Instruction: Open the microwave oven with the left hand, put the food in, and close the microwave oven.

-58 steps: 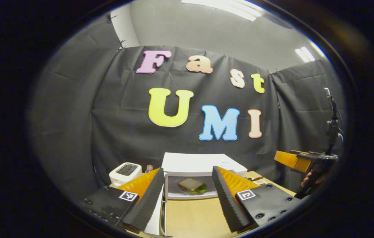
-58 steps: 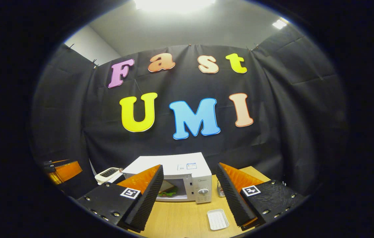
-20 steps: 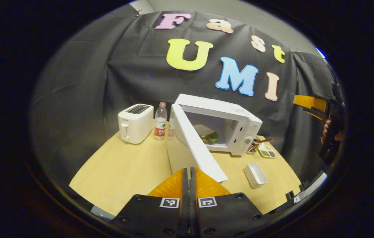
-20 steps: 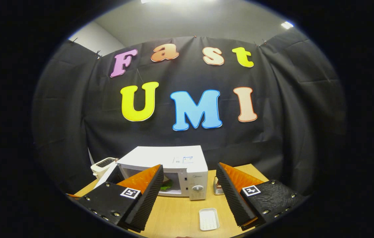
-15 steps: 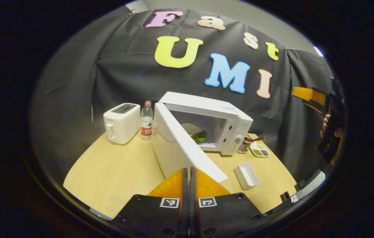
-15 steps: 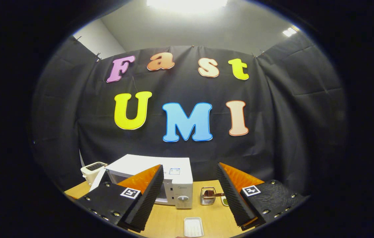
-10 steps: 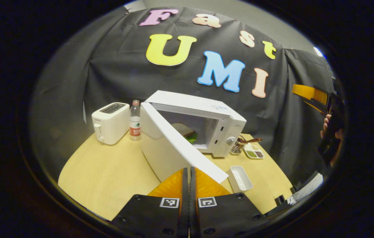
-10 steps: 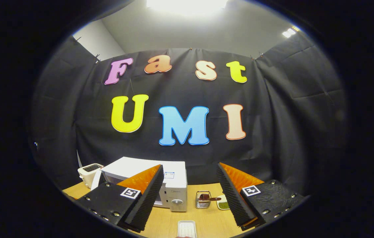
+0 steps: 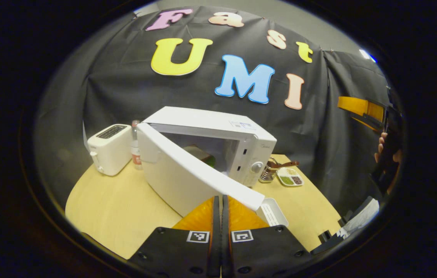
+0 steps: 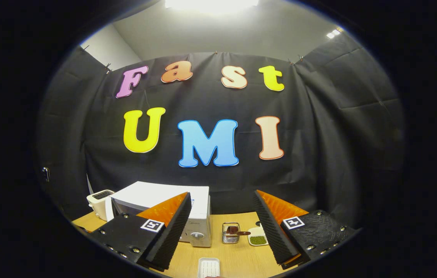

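Observation:
The white microwave [image 9: 241,133] stands on the wooden table [image 9: 118,208] with its door [image 9: 179,175] swung partway in, hinge on the left. Inside, a sandwich with green leaves [image 9: 202,156] shows through the gap. My left gripper [image 9: 218,204] is shut with nothing between its fingers, and its tips sit against the door's outer face near the free edge. My right gripper [image 10: 222,224] is open and empty, held back from the table to the right of the microwave [image 10: 187,199]. In the left gripper view a hand [image 9: 386,154] holds it at the far right.
A white toaster [image 9: 109,148] and a water bottle [image 9: 136,148] stand left of the microwave. A small white tray [image 9: 273,212] lies by the door's free edge. A cutlery basket [image 9: 268,173] and a small dish [image 9: 289,180] sit to the right of the microwave.
The left gripper went from open to shut. Over the last second the door has swung further toward the microwave with the shut tips against it. The right gripper view drifted to the right.

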### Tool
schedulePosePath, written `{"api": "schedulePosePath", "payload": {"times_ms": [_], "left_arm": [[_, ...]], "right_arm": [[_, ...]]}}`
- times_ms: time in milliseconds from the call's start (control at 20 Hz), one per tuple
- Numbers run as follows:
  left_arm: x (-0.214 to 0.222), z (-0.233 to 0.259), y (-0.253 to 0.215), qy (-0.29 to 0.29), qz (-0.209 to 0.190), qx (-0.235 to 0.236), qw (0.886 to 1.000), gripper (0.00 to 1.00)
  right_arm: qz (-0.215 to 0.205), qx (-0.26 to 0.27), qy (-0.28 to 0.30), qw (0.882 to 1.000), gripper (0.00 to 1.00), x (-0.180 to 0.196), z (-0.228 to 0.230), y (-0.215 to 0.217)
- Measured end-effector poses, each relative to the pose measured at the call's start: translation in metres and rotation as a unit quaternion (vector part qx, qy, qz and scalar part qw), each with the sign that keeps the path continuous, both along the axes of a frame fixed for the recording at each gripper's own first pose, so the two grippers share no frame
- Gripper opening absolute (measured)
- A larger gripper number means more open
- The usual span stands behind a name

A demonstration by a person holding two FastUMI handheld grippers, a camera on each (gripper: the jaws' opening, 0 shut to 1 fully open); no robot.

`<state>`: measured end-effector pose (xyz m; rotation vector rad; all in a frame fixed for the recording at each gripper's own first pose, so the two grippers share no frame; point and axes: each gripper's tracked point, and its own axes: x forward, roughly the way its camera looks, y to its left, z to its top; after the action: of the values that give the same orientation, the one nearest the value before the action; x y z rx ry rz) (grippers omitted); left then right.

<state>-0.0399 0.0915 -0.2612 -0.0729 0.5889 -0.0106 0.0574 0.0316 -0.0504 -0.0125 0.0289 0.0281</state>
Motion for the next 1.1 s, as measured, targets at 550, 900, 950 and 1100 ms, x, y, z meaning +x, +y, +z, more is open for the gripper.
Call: {"api": "schedulePosePath", "payload": {"times_ms": [550,900,950,1100], "left_arm": [[0.056,-0.017,-0.024,0.007,-0.052,0.015,0.999,0.07],[0.093,-0.026,-0.043,0.008,-0.068,0.023,0.997,0.07],[0.099,-0.027,-0.047,0.007,-0.067,0.022,0.997,0.07],[0.112,-0.029,-0.056,0.010,-0.069,0.027,0.997,0.07]], "right_arm": [[-0.014,0.007,0.004,1.000,0.96,0.014,-0.005,-0.031],[-0.022,0.015,0.007,1.000,0.96,0.020,-0.011,-0.049],[-0.024,0.017,0.009,1.000,0.96,0.023,-0.012,-0.052],[-0.022,0.020,0.014,0.999,0.96,0.029,-0.018,-0.056]]}}
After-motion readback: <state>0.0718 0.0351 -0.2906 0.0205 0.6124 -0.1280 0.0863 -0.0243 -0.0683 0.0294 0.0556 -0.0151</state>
